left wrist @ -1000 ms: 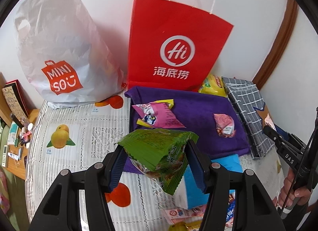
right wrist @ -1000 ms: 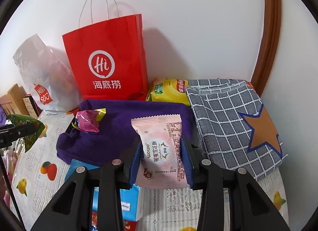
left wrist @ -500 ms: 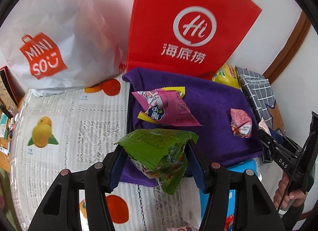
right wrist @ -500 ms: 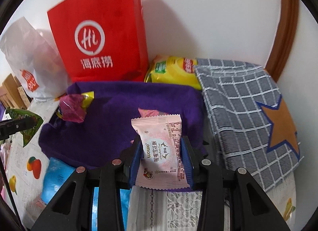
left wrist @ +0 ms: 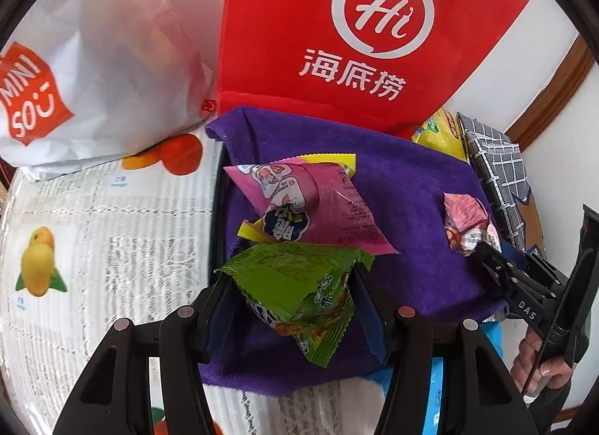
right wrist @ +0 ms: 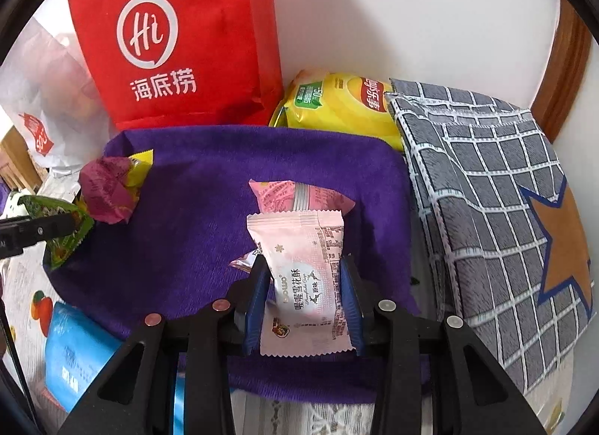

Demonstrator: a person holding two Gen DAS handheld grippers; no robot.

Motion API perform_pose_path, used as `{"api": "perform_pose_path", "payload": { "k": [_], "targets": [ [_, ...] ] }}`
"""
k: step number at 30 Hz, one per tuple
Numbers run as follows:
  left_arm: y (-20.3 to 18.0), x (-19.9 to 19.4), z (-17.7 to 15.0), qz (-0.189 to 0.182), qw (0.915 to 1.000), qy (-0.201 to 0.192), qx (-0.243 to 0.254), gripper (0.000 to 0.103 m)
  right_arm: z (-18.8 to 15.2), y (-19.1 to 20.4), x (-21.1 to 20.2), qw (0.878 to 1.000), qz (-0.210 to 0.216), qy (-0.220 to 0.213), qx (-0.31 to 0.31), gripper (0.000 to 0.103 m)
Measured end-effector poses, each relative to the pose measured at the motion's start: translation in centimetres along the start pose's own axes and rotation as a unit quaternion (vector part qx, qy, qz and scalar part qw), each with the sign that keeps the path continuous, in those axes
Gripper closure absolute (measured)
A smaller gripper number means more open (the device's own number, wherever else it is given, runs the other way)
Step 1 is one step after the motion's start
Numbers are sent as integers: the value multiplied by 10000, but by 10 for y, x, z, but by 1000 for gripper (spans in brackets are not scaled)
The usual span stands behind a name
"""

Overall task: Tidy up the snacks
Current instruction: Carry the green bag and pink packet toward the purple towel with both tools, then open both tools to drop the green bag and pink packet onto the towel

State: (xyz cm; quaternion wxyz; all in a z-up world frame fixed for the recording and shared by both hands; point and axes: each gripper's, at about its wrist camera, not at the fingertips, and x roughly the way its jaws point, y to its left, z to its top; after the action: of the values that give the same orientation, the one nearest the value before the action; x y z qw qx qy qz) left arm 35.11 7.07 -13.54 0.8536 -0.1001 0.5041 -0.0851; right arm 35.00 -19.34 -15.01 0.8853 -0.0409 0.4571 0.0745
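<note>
Left wrist view: my left gripper (left wrist: pixel 292 307) is clamped on the green snack packet (left wrist: pixel 295 285), above the purple cloth's (left wrist: pixel 411 210) near left edge, just short of the magenta packet (left wrist: pixel 314 202).

Right wrist view: my right gripper (right wrist: pixel 305 285) pinches the pale pink packet (right wrist: pixel 303 277) over mid-cloth, a pink wrapper (right wrist: pixel 292 195) just beyond; bare purple lies to the left.

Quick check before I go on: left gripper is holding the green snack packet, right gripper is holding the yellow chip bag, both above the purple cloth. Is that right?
Not quite. The right gripper holds the pale pink snack packet, as the right wrist view shows; the yellow chip bag lies behind the purple cloth, by the wall. The rest stands: the left gripper holds the green snack packet above that cloth.
</note>
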Motion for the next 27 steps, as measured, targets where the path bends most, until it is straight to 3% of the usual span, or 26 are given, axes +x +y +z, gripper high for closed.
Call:
{"api": "perform_pose_path", "payload": {
  "k": [18,23,27],
  "targets": [
    [-9,16,-1,-39,9997,158,166,46,-7,2,17,9991,-9,336,-250,65],
    [-10,16,-1,33,9996,204,197,46,-6,5,13,9988,-82,368,-307,58],
    [-10,16,-3,125,9991,350,186,38,-9,5,0,9990,-93,318,-284,44]
  ]
}}
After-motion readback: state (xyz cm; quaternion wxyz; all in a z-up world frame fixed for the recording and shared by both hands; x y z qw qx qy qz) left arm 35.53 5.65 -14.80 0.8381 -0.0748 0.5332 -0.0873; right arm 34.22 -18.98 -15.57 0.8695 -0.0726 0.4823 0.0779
